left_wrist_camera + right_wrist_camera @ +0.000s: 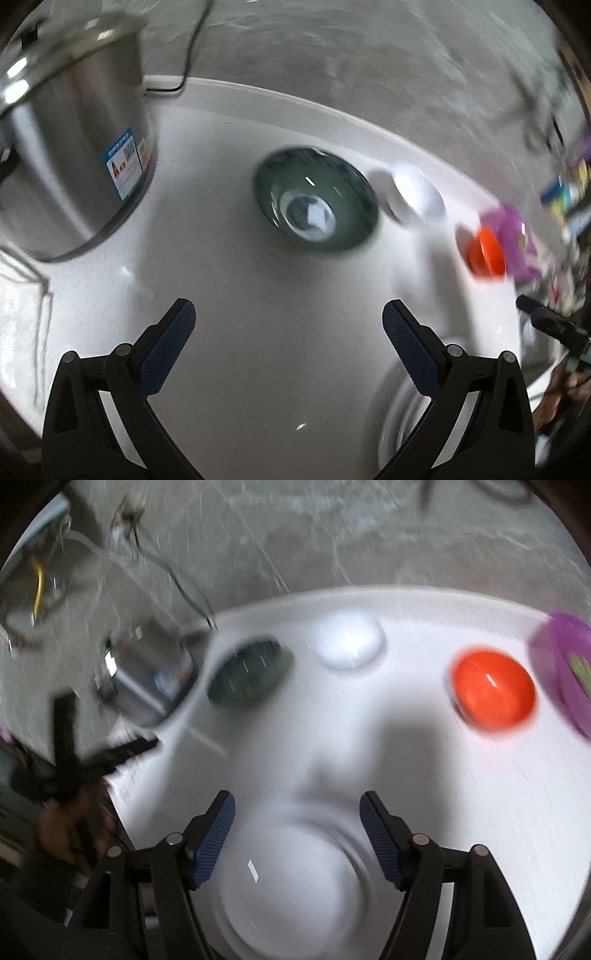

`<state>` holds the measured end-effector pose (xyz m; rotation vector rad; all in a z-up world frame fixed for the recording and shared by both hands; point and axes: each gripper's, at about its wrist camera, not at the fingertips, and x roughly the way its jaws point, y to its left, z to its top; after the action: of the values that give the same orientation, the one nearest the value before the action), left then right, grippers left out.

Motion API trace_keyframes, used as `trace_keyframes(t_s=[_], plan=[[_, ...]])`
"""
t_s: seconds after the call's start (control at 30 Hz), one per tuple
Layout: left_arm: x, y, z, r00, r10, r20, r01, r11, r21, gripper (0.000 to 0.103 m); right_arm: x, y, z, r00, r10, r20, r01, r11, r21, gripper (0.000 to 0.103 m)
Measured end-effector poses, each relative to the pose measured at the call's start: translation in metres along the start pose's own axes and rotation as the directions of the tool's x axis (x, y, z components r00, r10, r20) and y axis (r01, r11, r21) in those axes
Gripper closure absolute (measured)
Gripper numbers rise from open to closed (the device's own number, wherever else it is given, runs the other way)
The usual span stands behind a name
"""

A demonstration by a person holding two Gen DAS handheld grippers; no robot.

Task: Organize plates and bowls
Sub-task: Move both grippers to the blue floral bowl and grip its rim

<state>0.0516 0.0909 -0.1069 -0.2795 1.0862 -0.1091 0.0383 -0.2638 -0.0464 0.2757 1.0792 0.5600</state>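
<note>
A dark green glass bowl (317,199) sits on the white table (240,295), ahead of my open, empty left gripper (288,325). Right of it are a white bowl (417,194), an orange bowl (485,253) and a purple plate (515,236). A white plate (402,424) shows at the lower right. In the right wrist view, my right gripper (297,812) is open and empty just above the white plate (291,893). Beyond it are the green bowl (247,675), white bowl (349,642), orange bowl (493,690) and purple plate (565,664). Both views are blurred.
A large steel pot (74,147) stands at the left on the table, with a black cable (192,48) behind it. The table's far edge (332,107) meets a grey floor. The other gripper (74,738) shows at the left of the right wrist view.
</note>
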Motion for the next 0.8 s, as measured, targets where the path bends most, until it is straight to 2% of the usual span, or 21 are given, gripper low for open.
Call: trace_keyframes(t_s=[0.07, 0.13, 0.27, 0.43, 0.6, 0.67, 0.73, 0.8], plan=[[0.020, 0.013, 0.024, 0.999, 0.029, -0.019, -0.029, 1.000, -0.001, 0.001, 0.024, 0.007, 0.028, 1.000, 0.029, 0.005, -0.030, 0.999, 0.043, 0.029], [0.036, 0.019, 0.038, 0.999, 0.020, -0.035, -0.020, 1.000, 0.008, 0.001, 0.049, 0.010, 0.047, 0.998, 0.070, 0.002, -0.070, 0.994, 0.082, 0.029], [0.068, 0.019, 0.068, 0.998, 0.029, -0.057, -0.024, 0.997, 0.079, 0.002, 0.096, 0.010, 0.073, 0.997, 0.076, -0.017, -0.073, 0.985, 0.156, 0.029], [0.101, 0.025, 0.090, 0.995, 0.043, -0.085, -0.033, 0.993, 0.115, 0.002, 0.148, 0.007, 0.088, 0.998, 0.038, -0.058, -0.025, 0.977, 0.214, 0.032], [0.128, 0.035, 0.109, 0.994, 0.052, -0.100, -0.038, 0.989, 0.141, 0.004, 0.182, 0.014, 0.098, 0.998, 0.007, -0.069, 0.008, 0.977, 0.212, 0.035], [0.136, 0.036, 0.115, 0.993, 0.029, -0.113, -0.012, 0.989, 0.148, 0.012, 0.193, 0.011, 0.101, 0.997, 0.007, -0.075, 0.011, 0.971, 0.240, 0.038], [0.143, 0.036, 0.117, 0.992, 0.024, -0.128, -0.003, 0.987, 0.158, 0.029, 0.201, 0.009, 0.102, 0.997, -0.008, -0.082, 0.028, 0.967, 0.252, 0.041], [0.152, 0.035, 0.118, 0.990, 0.023, -0.139, 0.001, 0.985, 0.171, 0.038, 0.206, 0.010, 0.104, 0.996, -0.013, -0.091, 0.035, 0.968, 0.250, 0.045]])
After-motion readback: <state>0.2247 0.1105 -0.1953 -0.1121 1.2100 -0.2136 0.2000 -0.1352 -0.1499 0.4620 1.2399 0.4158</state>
